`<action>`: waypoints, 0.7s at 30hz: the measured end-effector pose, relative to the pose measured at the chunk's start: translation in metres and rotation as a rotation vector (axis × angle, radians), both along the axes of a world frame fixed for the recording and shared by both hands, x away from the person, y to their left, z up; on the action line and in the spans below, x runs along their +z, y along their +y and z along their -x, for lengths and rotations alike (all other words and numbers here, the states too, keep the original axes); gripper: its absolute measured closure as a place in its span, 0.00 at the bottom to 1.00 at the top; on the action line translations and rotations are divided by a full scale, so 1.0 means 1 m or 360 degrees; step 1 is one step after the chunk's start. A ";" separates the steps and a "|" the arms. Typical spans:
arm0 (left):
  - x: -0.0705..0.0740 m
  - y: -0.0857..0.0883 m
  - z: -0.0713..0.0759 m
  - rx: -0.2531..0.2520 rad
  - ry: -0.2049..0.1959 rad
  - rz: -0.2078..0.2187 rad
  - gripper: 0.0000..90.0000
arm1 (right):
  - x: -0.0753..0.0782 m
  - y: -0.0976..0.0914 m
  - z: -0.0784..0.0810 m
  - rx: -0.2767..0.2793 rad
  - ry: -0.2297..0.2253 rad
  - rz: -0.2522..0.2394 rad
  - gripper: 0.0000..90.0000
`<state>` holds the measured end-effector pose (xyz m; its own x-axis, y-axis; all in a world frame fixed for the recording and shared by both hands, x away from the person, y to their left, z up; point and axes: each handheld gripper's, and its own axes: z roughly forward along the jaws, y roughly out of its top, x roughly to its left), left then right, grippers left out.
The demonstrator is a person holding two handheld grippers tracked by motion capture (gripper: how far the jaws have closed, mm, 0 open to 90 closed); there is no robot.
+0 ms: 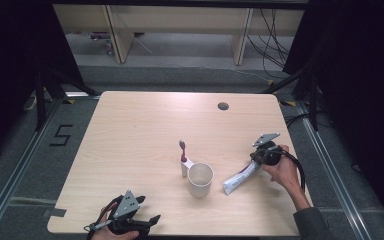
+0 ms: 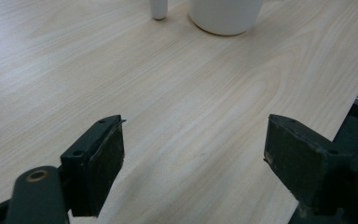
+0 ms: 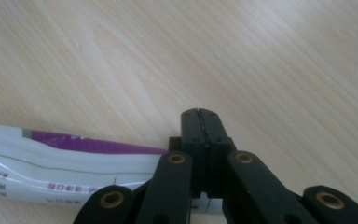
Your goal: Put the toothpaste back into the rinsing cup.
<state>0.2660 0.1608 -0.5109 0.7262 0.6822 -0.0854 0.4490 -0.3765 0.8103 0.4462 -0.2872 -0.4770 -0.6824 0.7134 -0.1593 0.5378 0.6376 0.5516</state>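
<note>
A pale wood-grain table (image 1: 130, 130) stands on grey floor between dark curtains; at its near left edge the left gripper (image 1: 150, 220) rests with jaws wide apart, empty. Right of the white cup (image 1: 200, 180) and the upright toothbrush (image 1: 183, 159), the toothpaste tube (image 1: 240, 178) lies slanting from near-left to far-right. Its far-right end is pinched in the closed right gripper (image 3: 200, 116).

cup (image 2: 225, 16): top cut off by frame edge | toothpaste tube (image 3: 51, 170): end hidden, seemingly behind hand-held gripper (image 3: 200, 114)
</note>
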 end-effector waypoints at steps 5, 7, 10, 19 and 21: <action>0.000 0.001 0.000 -0.0023 -0.0003 -0.0014 0.22 | 0.001 -0.006 0.007 -0.0033 0.0047 -0.0031 1.00; -0.001 -0.001 0.000 0.0008 -0.0005 0.0016 0.22 | 0.000 -0.007 0.008 -0.0029 0.0040 -0.0032 1.00; 0.000 0.000 0.000 -0.0009 0.0005 -0.0007 0.22 | 0.000 -0.011 0.014 -0.0047 0.0066 -0.0048 1.00; 0.000 -0.001 0.000 -0.0009 0.0002 -0.0008 0.22 | 0.002 -0.018 0.033 -0.0076 0.0105 -0.0095 1.00; 0.001 0.000 0.000 -0.0031 0.0000 -0.0040 0.22 | 0.002 -0.018 0.037 -0.0078 0.0115 -0.0090 1.00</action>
<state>0.2656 0.1612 -0.5102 0.7394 0.6698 -0.0684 0.4412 -0.4053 0.8007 0.4088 -0.3050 -0.4745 -0.6549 0.7524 -0.0698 0.6070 0.5788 0.5446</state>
